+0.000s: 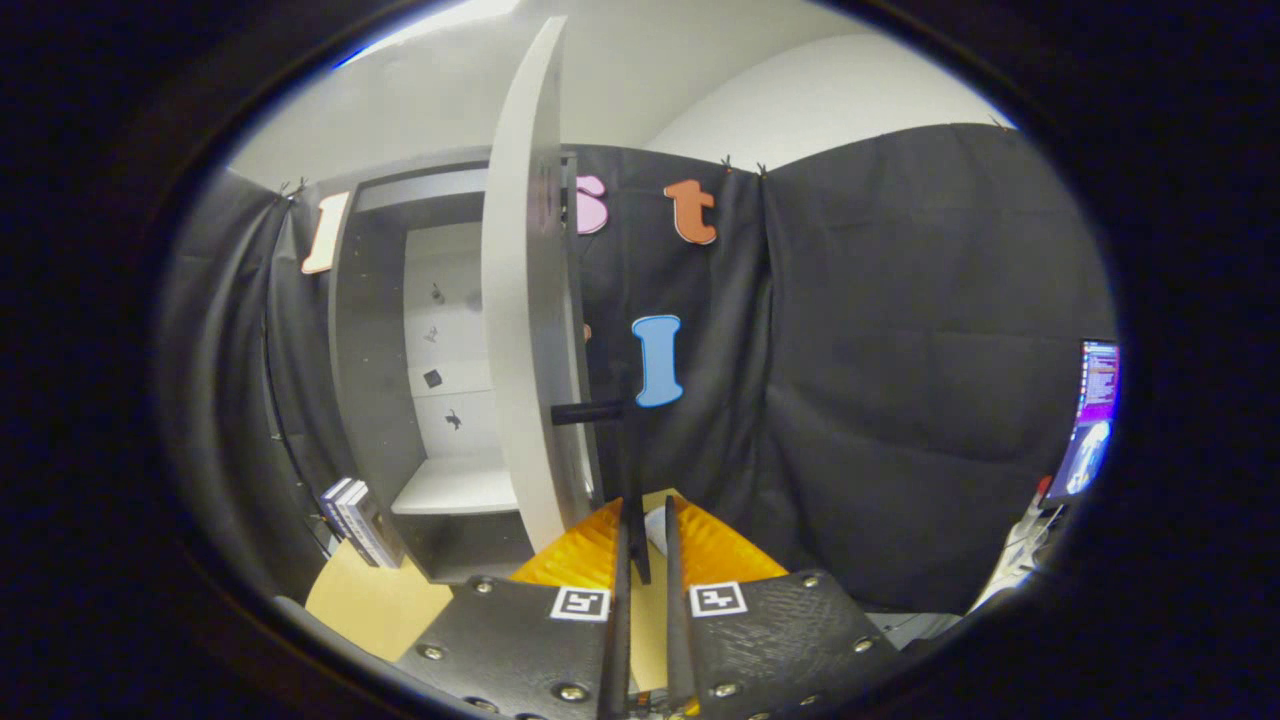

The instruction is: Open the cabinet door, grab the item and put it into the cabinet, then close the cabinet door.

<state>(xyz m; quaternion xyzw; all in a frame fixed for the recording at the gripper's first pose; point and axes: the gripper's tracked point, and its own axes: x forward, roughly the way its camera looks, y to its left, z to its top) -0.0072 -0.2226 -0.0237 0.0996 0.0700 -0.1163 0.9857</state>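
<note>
While the cabinet door (525, 300) stood swung wide, edge-on to the gripper (645, 535), the cabinet (375, 350) showed its pale inside: a back panel dotted with small dark marks and a light shelf (455, 487) low down, with nothing I could make out lying on it. A dark bar handle (587, 411) stuck out sideways from the door's outer face, roughly at the height of the shelf's upper space. The gripper's fingers (580, 555) sat nearly together just below that handle, with only a narrow slit between them; a thin dark vertical strip ran through that slit, but I could not tell whether the fingers were pressing on it or merely close beside it. A small whitish thing (655, 525) peeked out just beyond the tips, too hidden to name.

Beside the cabinet's foot, on the side away from the door, a few books (358, 520) stood upright on a tan tabletop (375, 605), touching the cabinet's side wall. Black cloth (900, 350) hung behind and around the cabinet, pinned along its top edge, with a pale wall and ceiling (800, 90) rising above it. Far off past the door, well apart from the cabinet, a lit screen (1095, 420) glowed at the cloth's edge, with something pale (1020, 555) cluttered beneath it.
</note>
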